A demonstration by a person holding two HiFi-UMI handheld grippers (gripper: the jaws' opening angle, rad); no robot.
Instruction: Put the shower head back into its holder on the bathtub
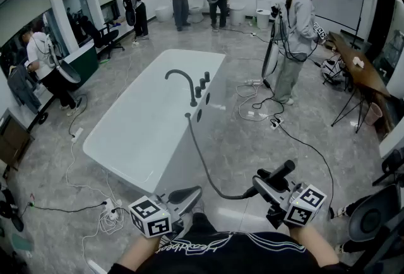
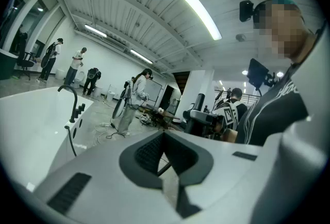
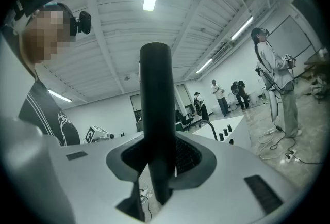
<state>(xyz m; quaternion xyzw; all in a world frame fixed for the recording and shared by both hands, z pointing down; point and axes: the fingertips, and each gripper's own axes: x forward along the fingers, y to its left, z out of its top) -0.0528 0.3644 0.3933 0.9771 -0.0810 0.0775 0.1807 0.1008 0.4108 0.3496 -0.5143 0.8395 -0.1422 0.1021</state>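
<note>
Right tongs point(image 3: 157, 165): clamped on the black shower head point(image 3: 155, 89) by its handle, we judge for slotting its end into the holder. Hose point(image 1: 201, 165) trails to the right rim of the bathtub point(image 1: 139, 134), well ahead. Left tongs point(image 2: 165, 155): clenched, empty, held clear of the hose.

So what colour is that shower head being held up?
Black all over. The shower head shows best in the right gripper view.
</note>
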